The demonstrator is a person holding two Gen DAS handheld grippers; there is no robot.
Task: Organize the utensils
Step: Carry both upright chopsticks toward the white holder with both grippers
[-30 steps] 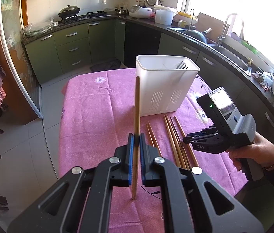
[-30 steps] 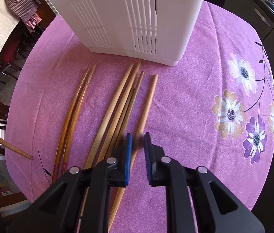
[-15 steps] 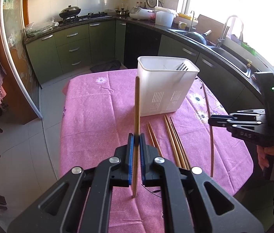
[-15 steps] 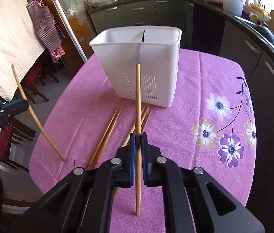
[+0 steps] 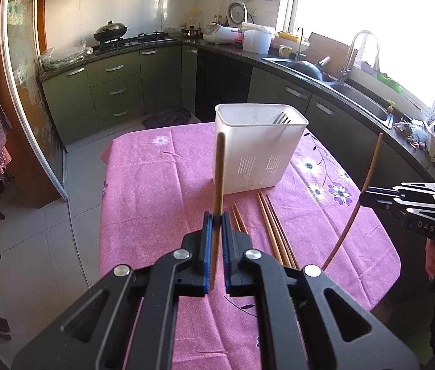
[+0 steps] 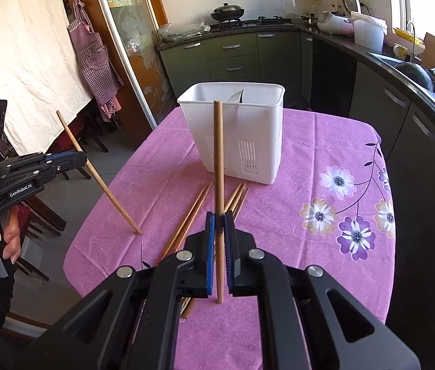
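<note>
A wooden chopstick (image 5: 218, 185) is clamped between the blue-padded jaws of the left gripper (image 5: 214, 225) and is held upright, its upper end rising well above the jaws and its lower end reaching down between the black fingers. A second chopstick (image 6: 218, 185) is pinched in the same way by the jaws of the right gripper (image 6: 218, 225), likewise upright, with its lower tip seen below the jaws above the pink cloth.

Ahead of both pairs of jaws a white utensil basket (image 5: 257, 154) is seen standing on the desk (image 5: 155, 185), which is covered by a pink flowered cloth. The tines of a fork (image 5: 280, 118) are seen sticking up inside the basket, toward its far right in the left wrist view. Between the jaws and the basket, loose chopsticks (image 5: 274, 231) are laid flat on the cloth, just ahead and to the right of the left jaws; in the right wrist view they are seen ahead and slightly left of the jaws, partly hidden behind them.

In the left wrist view the right gripper is seen far to the right of the jaws, its chopstick bowed by the lens. In the right wrist view the left gripper is seen far to the left, its chopstick slanted, the lower tip near the desk's left edge.
</note>
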